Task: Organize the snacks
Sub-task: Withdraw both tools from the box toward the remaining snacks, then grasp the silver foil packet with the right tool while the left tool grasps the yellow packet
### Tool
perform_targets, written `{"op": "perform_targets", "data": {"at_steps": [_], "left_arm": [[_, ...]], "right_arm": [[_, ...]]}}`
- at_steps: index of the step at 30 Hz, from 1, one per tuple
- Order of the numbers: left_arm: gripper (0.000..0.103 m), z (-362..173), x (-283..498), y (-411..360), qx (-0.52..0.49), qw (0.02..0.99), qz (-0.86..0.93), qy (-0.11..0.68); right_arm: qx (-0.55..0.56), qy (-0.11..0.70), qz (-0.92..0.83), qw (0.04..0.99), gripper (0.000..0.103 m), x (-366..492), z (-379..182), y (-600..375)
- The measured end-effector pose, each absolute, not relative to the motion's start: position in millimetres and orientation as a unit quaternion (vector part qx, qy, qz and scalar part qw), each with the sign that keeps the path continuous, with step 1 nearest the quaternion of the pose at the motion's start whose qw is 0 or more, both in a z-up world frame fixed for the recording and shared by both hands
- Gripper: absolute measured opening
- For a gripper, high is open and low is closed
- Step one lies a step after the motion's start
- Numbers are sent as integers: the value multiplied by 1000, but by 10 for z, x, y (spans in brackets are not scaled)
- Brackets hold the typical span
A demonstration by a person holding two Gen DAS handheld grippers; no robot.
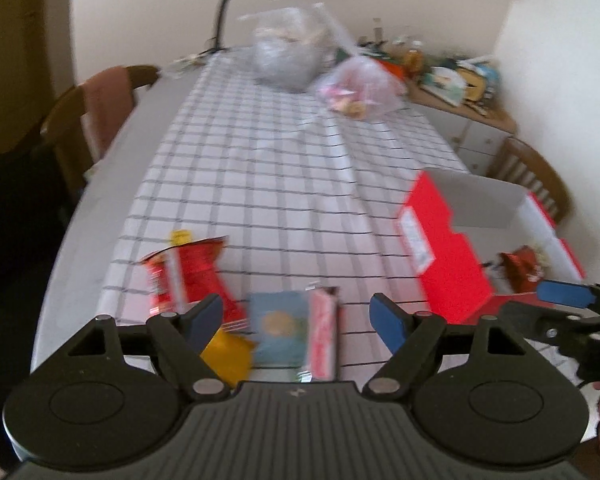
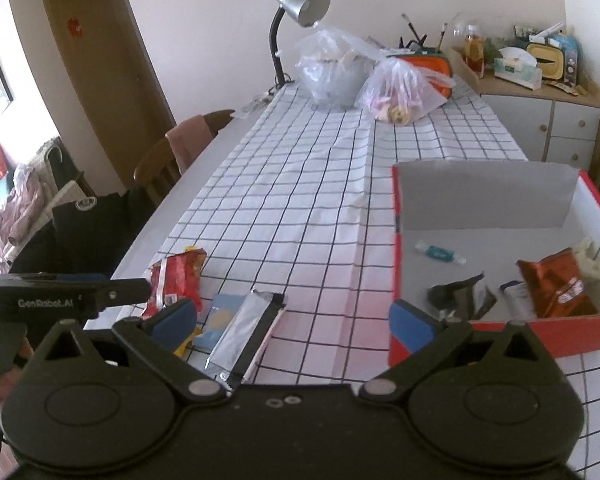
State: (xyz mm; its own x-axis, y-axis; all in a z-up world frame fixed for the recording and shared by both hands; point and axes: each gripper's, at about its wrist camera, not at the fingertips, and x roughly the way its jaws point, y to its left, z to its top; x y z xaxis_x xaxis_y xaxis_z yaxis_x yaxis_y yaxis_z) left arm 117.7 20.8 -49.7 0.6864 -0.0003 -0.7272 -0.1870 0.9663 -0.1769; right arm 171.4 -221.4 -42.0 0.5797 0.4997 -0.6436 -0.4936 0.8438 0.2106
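Left hand-held gripper [image 1: 296, 316] above snack packets [image 1: 292, 332]

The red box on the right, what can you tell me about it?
The red box looks like cardboard: red outside, grey-white inside, open on top with no lid in view. It sits flat on the checked tablecloth near the table's right edge. Inside lie a small teal wrapped candy, a dark crumpled wrapper and an orange-brown snack bag. No gripper touches it.

Yellow packet [image 1: 224, 354] half hidden behind left gripper's [image 1: 296, 316] finger, blue packet [image 1: 278, 330] label blurred, red box [image 2: 500, 332] near corner behind right gripper's [image 2: 296, 320] finger
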Motion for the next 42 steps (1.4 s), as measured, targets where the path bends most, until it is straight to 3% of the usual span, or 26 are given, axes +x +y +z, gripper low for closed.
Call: {"op": "perform_targets", "data": {"at_steps": [21, 33, 42], "left_arm": [[80, -1228, 1034, 459, -94, 898, 94, 420], [80, -1290, 1036, 473, -89, 898, 87, 422], [79, -1312, 1106, 424, -62, 903, 75, 419]], "right_arm": [[-16, 461, 243, 853, 100, 2093, -1179, -1416], [5, 517, 264, 815, 82, 2332, -1505, -1111], [27, 536, 260, 803, 63, 2400, -1582, -1088]]}}
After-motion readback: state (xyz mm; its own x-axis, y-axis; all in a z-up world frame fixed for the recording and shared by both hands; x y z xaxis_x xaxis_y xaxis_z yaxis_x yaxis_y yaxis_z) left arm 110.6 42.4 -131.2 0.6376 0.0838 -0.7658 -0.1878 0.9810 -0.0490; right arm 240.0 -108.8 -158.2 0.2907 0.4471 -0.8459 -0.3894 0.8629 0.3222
